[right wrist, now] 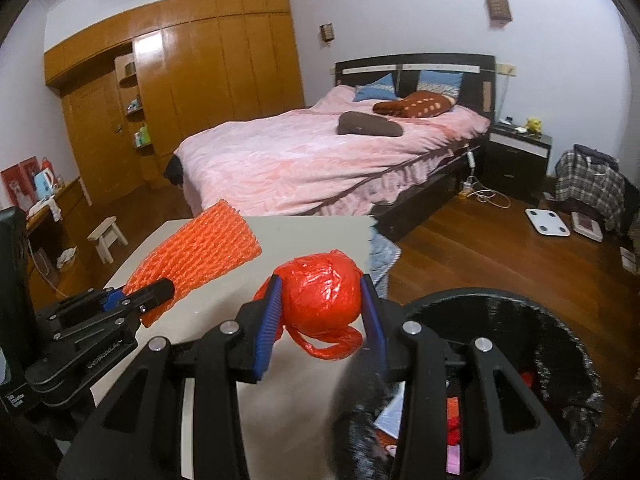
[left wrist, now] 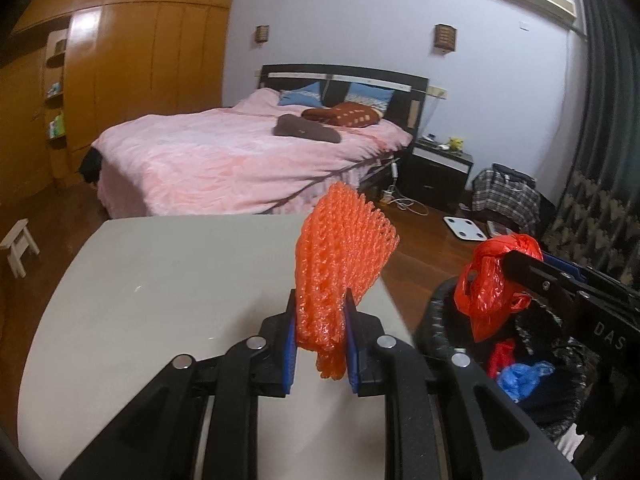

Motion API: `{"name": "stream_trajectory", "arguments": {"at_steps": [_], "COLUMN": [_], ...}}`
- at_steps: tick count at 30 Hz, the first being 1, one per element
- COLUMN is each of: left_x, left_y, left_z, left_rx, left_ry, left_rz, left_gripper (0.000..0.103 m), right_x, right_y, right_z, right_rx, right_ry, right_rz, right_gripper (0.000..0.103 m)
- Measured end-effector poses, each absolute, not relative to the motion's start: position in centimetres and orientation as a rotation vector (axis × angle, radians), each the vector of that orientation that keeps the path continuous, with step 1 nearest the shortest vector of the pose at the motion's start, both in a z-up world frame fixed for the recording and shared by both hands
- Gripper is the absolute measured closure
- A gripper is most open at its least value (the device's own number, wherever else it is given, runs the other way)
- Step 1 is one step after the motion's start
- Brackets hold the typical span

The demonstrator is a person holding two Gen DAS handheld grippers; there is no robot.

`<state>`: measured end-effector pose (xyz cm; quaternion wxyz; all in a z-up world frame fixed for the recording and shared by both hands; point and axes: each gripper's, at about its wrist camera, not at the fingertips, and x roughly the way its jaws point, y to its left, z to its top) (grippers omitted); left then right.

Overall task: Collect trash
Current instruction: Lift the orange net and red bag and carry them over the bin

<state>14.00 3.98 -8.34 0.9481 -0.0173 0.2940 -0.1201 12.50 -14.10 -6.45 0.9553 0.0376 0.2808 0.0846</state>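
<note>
My left gripper [left wrist: 321, 326] is shut on an orange foam net sleeve [left wrist: 340, 256], which stands up from the blue pads above the pale table [left wrist: 160, 280]. The right wrist view shows that same sleeve [right wrist: 200, 252] and left gripper [right wrist: 156, 300] at the left. My right gripper [right wrist: 320, 316] is shut on a balled red plastic bag [right wrist: 320, 294], its handle loop hanging below. In the left wrist view the red bag [left wrist: 494, 280] hangs in the right gripper [left wrist: 516, 276] over a black-lined trash bin [left wrist: 540, 364]. The bin [right wrist: 520, 320] sits at the lower right, holding trash.
Beyond the table is a bed with a pink cover [left wrist: 240, 160], a dark nightstand [left wrist: 440, 168] and wooden wardrobes [left wrist: 140, 60]. A white scale [left wrist: 464, 228] and a plaid bag [left wrist: 508, 196] lie on the wood floor. At the left stands a small white stool [right wrist: 108, 238].
</note>
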Motion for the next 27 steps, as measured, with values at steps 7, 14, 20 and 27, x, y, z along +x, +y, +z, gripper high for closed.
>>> {"name": "stream_trajectory", "arguments": {"at_steps": [7, 14, 20, 27], "left_x": [13.5, 13.2, 12.7, 12.4], "left_y": [0.5, -3.0, -5.6, -8.1], "left_z": [-7.6, -7.3, -7.4, -7.5], "left_rx": [-0.014, 0.007, 0.025, 0.043], "left_ry": [0.587, 0.584, 0.587, 0.594], "left_rz": [-0.314, -0.389, -0.449, -0.509], "left_gripper": [0.083, 0.083, 0.083, 0.083], "right_x": [11.3, 9.9, 8.9, 7.7], "right_y": [-17.3, -20.3, -22.7, -25.4], "right_z": [-6.1, -6.1, -6.2, -6.6], "right_rx": [0.087, 0.100, 0.111, 0.128], "right_ry": [0.557, 0.547, 0.543, 0.541], "right_rz": [0.106, 0.045, -0.007, -0.070], "right_gripper": [0.065, 0.065, 0.065, 0.065]}}
